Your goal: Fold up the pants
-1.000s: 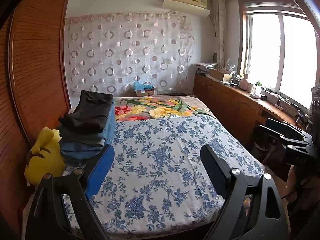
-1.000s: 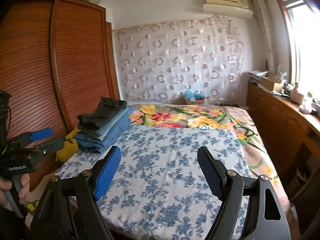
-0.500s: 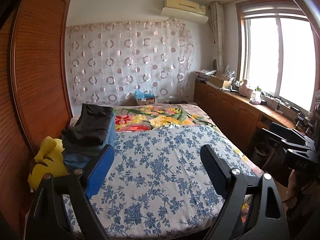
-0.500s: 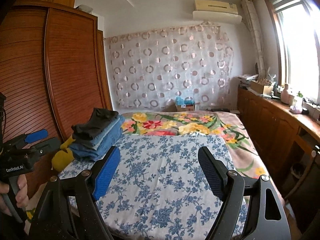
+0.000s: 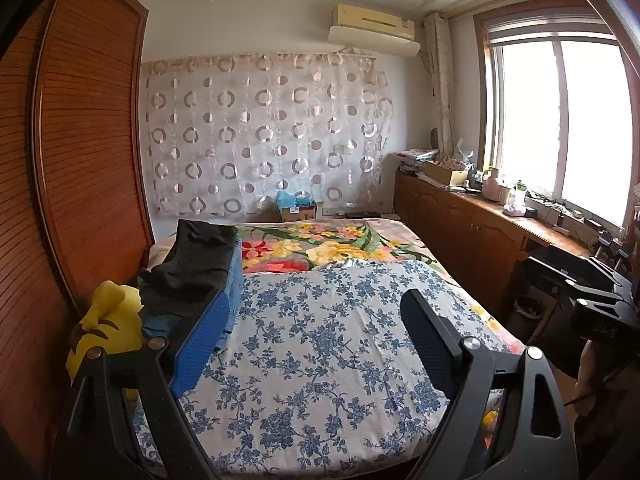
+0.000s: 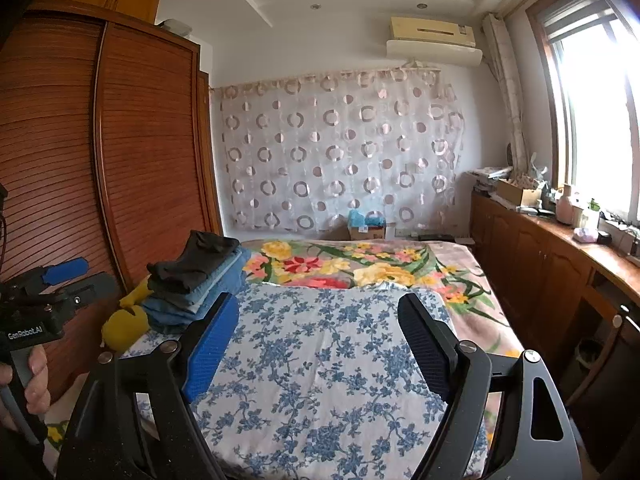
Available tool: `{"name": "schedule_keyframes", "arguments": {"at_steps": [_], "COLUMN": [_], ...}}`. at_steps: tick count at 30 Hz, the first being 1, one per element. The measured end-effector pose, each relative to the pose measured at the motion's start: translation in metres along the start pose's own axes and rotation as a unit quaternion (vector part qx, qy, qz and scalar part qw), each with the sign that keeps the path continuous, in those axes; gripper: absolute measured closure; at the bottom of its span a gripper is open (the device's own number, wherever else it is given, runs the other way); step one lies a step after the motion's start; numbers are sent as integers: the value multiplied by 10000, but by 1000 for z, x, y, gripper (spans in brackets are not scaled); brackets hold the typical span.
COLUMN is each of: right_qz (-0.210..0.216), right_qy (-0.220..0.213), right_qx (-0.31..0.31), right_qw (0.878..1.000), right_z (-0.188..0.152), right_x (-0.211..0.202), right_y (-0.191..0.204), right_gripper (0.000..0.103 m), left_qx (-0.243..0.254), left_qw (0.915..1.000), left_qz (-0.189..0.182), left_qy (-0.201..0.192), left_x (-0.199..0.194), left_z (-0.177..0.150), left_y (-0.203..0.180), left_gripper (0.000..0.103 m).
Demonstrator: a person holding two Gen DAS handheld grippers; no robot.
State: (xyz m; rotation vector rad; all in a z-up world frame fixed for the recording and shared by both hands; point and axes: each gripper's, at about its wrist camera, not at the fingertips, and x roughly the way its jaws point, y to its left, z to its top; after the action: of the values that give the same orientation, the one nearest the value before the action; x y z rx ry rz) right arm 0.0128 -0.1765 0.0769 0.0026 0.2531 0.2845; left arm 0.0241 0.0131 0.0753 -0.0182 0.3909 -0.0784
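Left gripper (image 5: 314,338) hangs level-ish, tipped slightly down, jaws spread wide with nothing between them. Right gripper (image 6: 318,342) is posed the same, jaws wide and empty. In the right wrist view a hand (image 6: 34,380) wraps the left gripper's handle at the frame's left edge, fingers (image 6: 38,364) curled round it

Daylight pours in from the window (image 5: 560,128) on the right, blown out to plain white in both views, with glare washing over the sill and the wall beside it. The wardrobe (image 6: 120,152) on the left sits in dimmer, warmer shade. The bed sheet (image 5: 320,340) is evenly lit and sharp. Fisheye distortion bends straight lines strongly toward the edges, and the corners fall to black.
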Motion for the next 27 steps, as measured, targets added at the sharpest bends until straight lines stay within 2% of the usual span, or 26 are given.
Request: {"name": "schedule_keyframes", "arguments": {"at_steps": [27], "right_qz": [-9], "right_qy": [45], "right_qx": [-36], "right_qw": [10000], "right_z": [3], "right_x": [-2], "right_y": [-4], "right_gripper": [19], "left_qx": [-2], "left_qw": [10000], "left_qz": [12], "left_qy": [4], "left_x": [-1], "left_z": [1], "left_y": [-1], "left_gripper": [15]}}
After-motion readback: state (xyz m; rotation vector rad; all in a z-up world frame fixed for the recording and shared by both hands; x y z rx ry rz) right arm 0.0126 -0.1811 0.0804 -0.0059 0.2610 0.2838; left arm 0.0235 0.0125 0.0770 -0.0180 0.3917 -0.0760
